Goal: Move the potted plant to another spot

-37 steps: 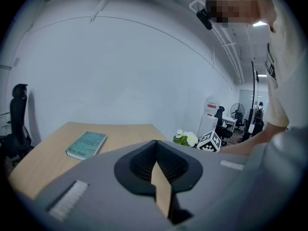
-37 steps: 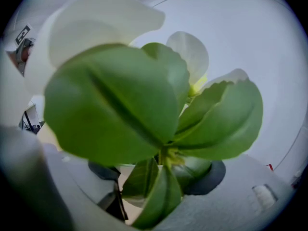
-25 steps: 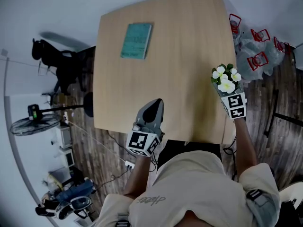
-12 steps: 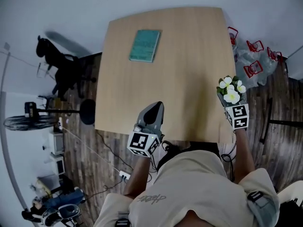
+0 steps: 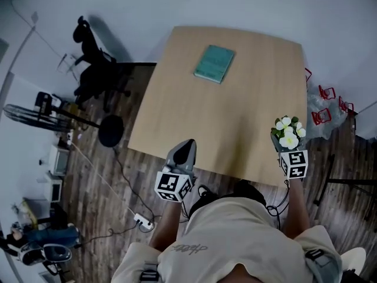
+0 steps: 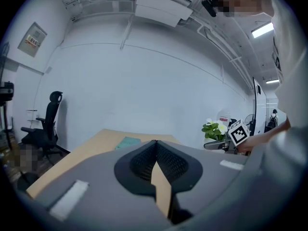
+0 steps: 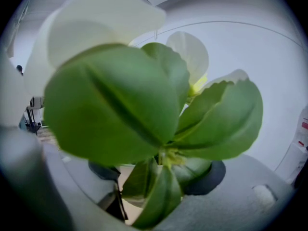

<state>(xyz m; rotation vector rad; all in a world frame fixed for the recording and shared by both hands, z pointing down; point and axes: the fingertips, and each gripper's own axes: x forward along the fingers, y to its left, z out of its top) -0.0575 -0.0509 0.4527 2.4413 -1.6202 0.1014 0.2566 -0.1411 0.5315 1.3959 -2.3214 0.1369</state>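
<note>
Wooden table; teal book flat near far edge.

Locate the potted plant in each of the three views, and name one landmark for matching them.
Head view: potted plant at right, by the right edge of the table.
Left gripper view: small, right of centre.
Right gripper view: fills the frame, close up.
Landmark: teal book, in head and left gripper views only.
</note>
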